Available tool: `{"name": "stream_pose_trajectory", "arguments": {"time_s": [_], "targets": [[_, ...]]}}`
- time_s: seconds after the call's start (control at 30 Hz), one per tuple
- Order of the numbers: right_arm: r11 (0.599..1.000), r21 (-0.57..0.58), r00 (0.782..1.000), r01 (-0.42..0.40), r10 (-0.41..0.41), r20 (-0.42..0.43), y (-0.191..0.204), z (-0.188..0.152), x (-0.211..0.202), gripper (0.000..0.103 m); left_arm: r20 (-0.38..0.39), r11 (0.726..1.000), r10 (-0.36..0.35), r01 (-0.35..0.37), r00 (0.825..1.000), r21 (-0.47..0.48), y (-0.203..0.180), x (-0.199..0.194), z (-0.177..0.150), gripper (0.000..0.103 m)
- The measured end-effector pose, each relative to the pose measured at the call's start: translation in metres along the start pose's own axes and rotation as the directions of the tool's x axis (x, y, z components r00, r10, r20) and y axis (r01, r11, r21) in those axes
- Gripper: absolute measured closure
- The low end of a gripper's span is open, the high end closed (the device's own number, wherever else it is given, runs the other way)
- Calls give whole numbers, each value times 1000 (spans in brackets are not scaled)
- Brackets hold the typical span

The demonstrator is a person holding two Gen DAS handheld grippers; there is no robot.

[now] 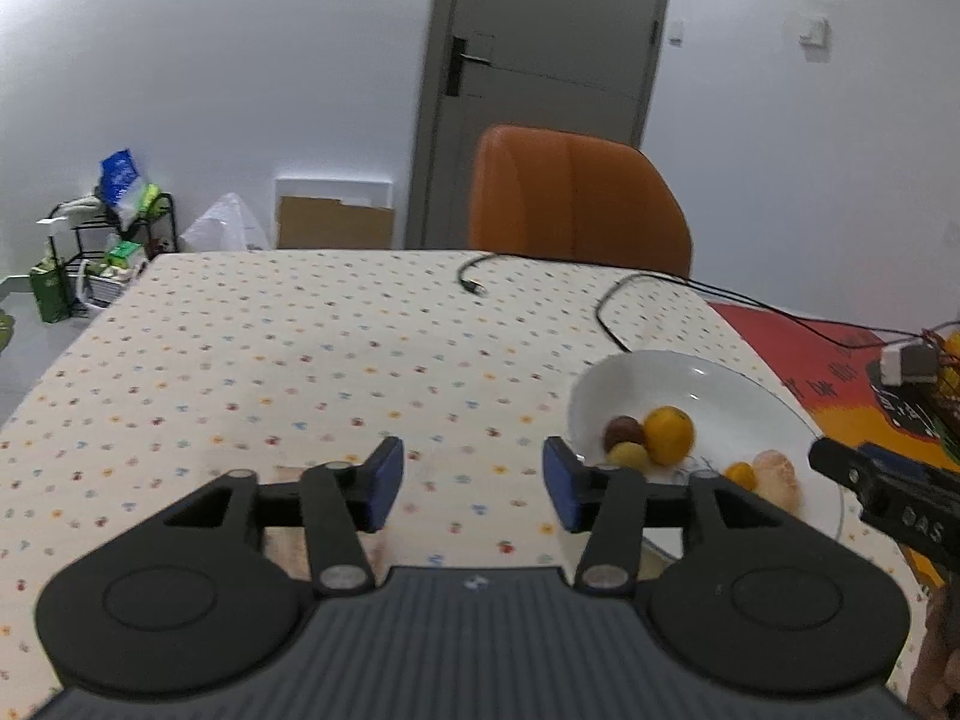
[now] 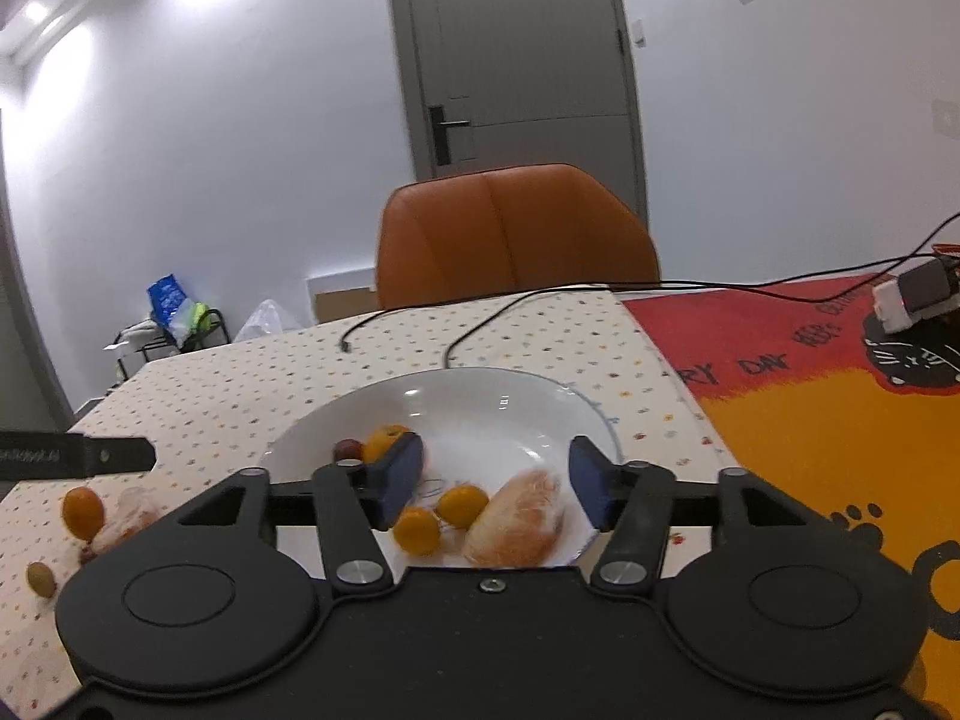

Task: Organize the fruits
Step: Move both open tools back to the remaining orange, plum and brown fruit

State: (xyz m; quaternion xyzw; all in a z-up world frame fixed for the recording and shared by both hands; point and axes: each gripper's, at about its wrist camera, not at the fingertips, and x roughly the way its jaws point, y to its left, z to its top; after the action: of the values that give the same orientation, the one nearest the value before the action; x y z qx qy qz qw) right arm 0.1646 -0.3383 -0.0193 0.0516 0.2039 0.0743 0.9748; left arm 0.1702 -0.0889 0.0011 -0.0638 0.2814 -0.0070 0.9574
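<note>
Dotted tablecloth (image 1: 240,360) | left gripper (image 1: 473,483) level, wide, empty | right gripper (image 2: 495,483) wide above plate (image 2: 480,396), empty

Across the table from you stands an orange chair (image 2: 516,234), with a grey door (image 2: 516,54) behind it. Two black cables (image 1: 606,306) trail over the dotted tablecloth (image 1: 270,360). A red and orange mat (image 2: 810,396) lies to your right, beside the cloth. A black wire rack (image 1: 102,252) holding bags stands far left.
</note>
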Motion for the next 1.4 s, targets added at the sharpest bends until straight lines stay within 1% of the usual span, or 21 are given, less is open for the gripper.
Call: {"name": "stream_pose_trajectory", "arguments": {"time_s": [0.07, 0.13, 0.2, 0.3, 0.6, 0.87, 1.1, 1.4], "targets": [[1000, -8, 1000, -8, 8, -6, 5, -2, -1, 42, 13, 1000, 11, -10, 1000, -15, 7, -4, 1, 44], [1000, -11, 1000, -15, 15, -14, 9, -4, -3, 39, 26, 999, 23, -23, 999, -27, 13, -9, 0, 35], [1000, -12, 999, -24, 24, -23, 13, -5, -5, 39, 47, 998, 39, -37, 998, -41, 19, -14, -1, 33], [999, -20, 999, -32, 31, -28, 20, -6, -8, 35, 63, 997, 60, -56, 996, -61, 28, -21, -3, 30], [996, -54, 997, -74, 73, -19, 46, -9, -22, 30, 92, 990, 98, -88, 991, -109, 56, -47, -12, 28], [989, -58, 991, -134, 133, -17, 67, -13, -37, 30, 124, 983, 135, -117, 983, -145, 78, -76, -21, 27], [981, -80, 984, -177, 177, -8, 86, -15, -53, 28, 121, 977, 156, -135, 980, -165, 94, -94, -31, 27], [967, -104, 973, -231, 230, -19, 104, -16, -65, 23, 105, 974, 161, -141, 981, -177, 105, -108, -41, 27]]}}
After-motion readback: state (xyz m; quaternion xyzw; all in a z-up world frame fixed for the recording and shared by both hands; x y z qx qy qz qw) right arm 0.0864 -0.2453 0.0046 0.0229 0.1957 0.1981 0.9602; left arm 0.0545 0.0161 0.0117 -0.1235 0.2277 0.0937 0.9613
